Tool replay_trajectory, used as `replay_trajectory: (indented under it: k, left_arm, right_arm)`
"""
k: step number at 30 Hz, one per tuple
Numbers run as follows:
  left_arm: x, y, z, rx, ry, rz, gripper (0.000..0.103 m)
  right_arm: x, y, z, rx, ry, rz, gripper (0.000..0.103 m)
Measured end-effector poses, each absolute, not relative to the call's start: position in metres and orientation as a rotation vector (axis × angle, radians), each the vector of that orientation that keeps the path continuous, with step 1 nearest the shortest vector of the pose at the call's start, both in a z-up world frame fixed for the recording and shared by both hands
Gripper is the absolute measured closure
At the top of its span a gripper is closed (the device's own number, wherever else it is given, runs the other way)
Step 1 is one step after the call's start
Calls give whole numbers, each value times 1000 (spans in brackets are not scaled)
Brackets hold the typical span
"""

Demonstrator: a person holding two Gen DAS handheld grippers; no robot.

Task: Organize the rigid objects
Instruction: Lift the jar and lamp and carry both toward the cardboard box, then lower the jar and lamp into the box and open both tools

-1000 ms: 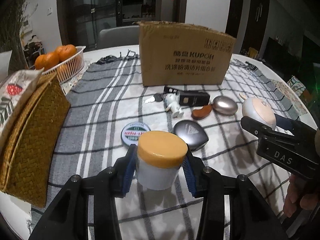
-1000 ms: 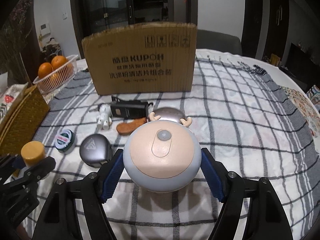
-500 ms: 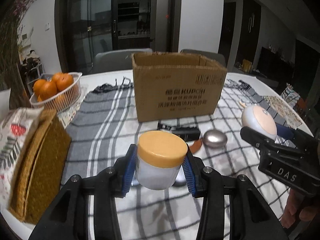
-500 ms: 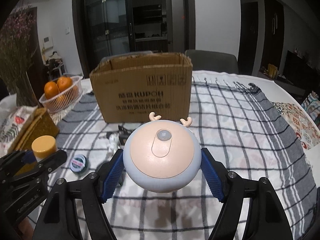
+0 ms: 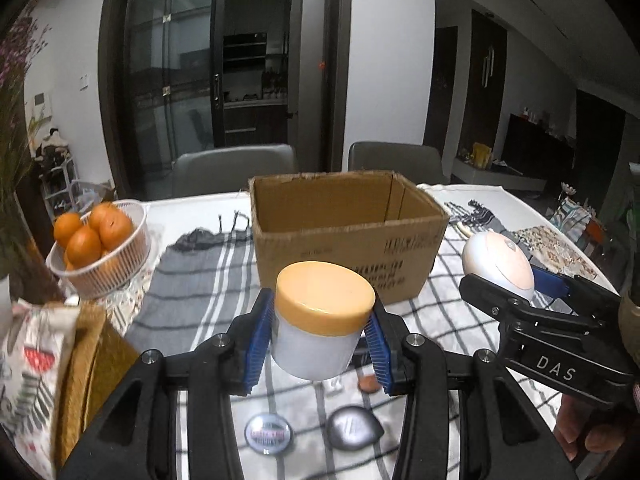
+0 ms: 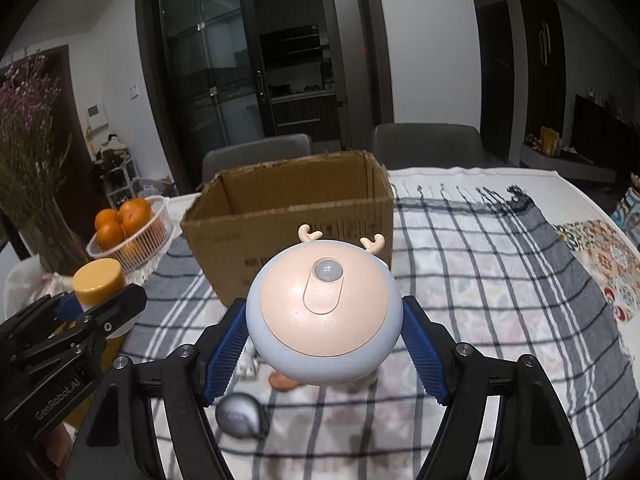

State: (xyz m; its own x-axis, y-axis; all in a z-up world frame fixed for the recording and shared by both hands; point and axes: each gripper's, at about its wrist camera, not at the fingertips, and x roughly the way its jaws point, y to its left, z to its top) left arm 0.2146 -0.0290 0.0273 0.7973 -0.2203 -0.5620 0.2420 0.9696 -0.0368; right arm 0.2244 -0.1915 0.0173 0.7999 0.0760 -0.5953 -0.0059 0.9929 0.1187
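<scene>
Left claw (image 5: 318, 338) tight on yellow-lidded jar (image 5: 320, 322); right claw (image 6: 324, 342) tight on antlered round lamp (image 6: 324, 316), both above checked cloth (image 6: 480, 280)

Home dining room. Round tabletop (image 6: 500, 176) under a grey checked cloth (image 6: 480, 280), upholstered grey chairs (image 5: 236, 172) behind it, and a white basket of oranges (image 5: 100, 248). Glass sliding doors (image 6: 212, 92) open onto a dark kitchen; dried purple flowers (image 6: 28, 128) stand at left.

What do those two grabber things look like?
Both are black plastic with silver screws and ridged blue pads inside the jaws. The left gripper has "GenRobot.AI" printed on its side; the right gripper says "DAS". No cables show.
</scene>
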Motion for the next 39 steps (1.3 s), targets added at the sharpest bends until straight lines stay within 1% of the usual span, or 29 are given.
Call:
replay_trajectory:
  k: [10, 20, 31, 39]
  left_arm:
    - [253, -32, 56, 35, 573, -266, 60]
    - [295, -38, 78, 64, 593, -286, 60]
    - [348, -48, 70, 93, 697, -293, 60]
    - [393, -56, 52, 72, 839, -311, 60]
  right_arm:
    - [261, -190, 52, 61, 594, 72, 28]
    - [303, -188, 69, 42, 623, 119, 28]
    - [360, -190, 61, -1, 764, 151, 28]
    - [400, -200, 40, 22, 872, 172, 28]
